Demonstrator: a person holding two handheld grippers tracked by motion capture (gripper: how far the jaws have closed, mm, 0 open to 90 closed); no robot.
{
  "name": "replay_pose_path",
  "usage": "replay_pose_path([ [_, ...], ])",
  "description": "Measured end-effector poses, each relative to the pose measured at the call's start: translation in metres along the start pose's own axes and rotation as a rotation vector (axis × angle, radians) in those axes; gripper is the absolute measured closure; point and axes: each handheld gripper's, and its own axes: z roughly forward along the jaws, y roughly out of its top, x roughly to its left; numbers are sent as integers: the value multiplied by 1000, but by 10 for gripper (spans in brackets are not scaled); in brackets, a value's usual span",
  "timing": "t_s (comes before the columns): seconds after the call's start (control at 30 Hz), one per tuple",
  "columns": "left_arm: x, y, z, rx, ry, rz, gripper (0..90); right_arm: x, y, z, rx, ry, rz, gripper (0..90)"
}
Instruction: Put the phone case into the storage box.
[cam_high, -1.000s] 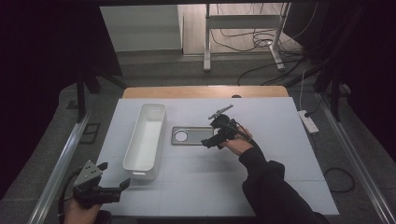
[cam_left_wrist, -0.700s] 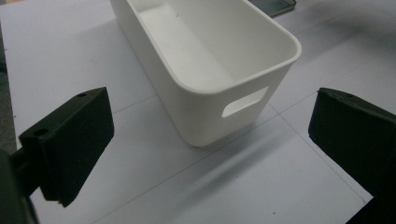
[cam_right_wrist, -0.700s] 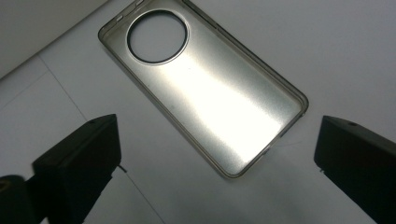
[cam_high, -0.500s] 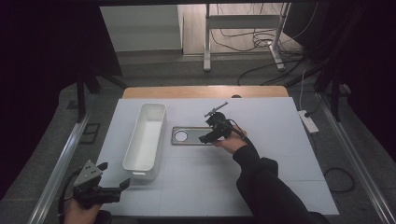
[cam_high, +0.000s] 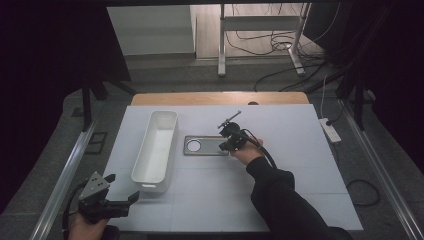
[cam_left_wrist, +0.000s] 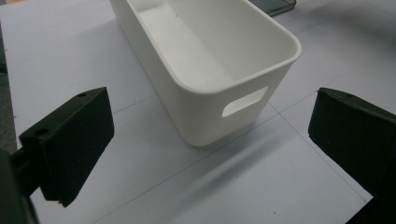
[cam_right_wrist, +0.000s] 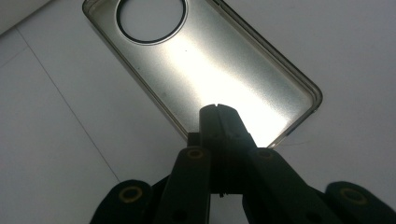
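The right gripper has slid closer, jaws now clamped on the phone case edge at six o'clock, ready for lifting; the left gripper gapes wide.

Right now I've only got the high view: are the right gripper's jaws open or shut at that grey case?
Observer: Shut. In the right gripper view the right gripper has its jaws together, with the tip over the case's near long edge. I can't tell whether they pinch it.
Operator: Which way up is the case?
Observer: It appears hollow side up, with the round cutout at the end far from the jaws.
Operator: Is the left gripper lined up with the bin?
Observer: Yes. The left gripper is wide open, and the white bin's handle slot faces it, untouched.
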Motion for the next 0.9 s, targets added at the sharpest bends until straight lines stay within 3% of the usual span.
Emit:
replay_pose_path([
  [0.37,0,0,0,2,2,3,12,-1,-6,9,34,-22,-19,900],
  [0.67,-1,0,0,3,3,5,12,3,-12,8,57,3,-22,900],
  [0.9,-1,0,0,5,5,8,12,14,-21,3,69,34,-45,900],
])
